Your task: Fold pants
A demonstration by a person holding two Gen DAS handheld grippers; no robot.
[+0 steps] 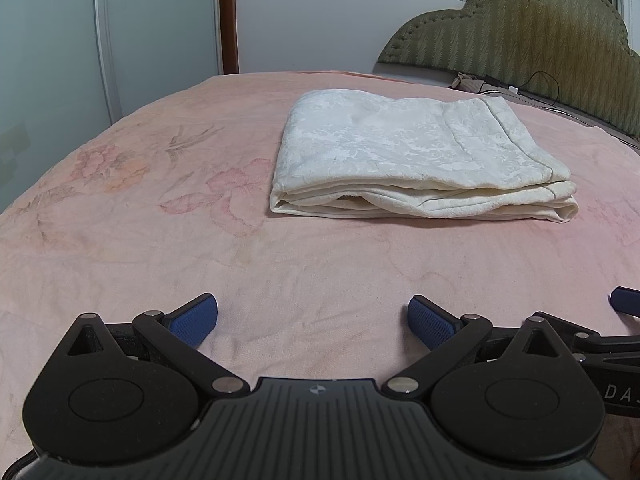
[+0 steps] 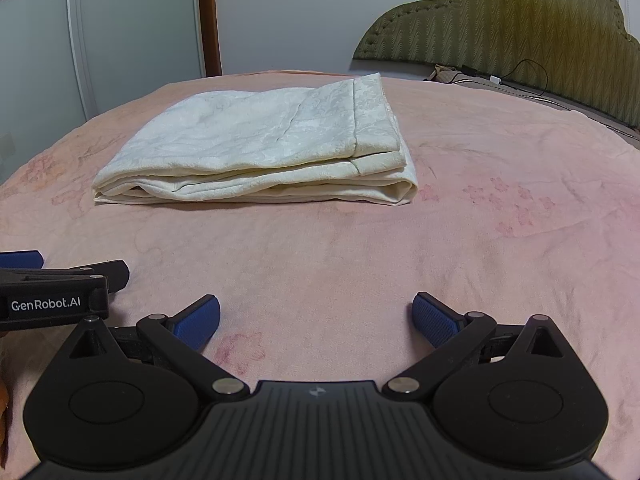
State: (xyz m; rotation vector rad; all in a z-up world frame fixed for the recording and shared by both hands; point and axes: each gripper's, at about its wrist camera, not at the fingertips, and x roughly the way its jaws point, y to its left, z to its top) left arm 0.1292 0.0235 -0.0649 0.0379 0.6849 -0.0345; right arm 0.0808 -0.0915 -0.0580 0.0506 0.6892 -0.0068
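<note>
Cream-white patterned pants [image 1: 416, 156] lie folded into a flat rectangular stack on the pink bedsheet [image 1: 168, 248], ahead and slightly right in the left wrist view. In the right wrist view the same pants [image 2: 260, 148] sit ahead and to the left, hem band on the right side. My left gripper [image 1: 313, 322] hovers low over the sheet, well short of the pants, open with nothing between its blue pads. My right gripper [image 2: 316, 320] is likewise open and empty, beside the left one, whose body [image 2: 52, 300] shows at the left edge.
A green quilted headboard [image 1: 520, 28] stands at the back right with a black cable [image 1: 540, 84] at its base. Pale wardrobe doors [image 1: 60, 40] and a brown wooden post [image 1: 228, 16] stand beyond the bed's far edge. Floral print marks the bedsheet [image 2: 500, 208].
</note>
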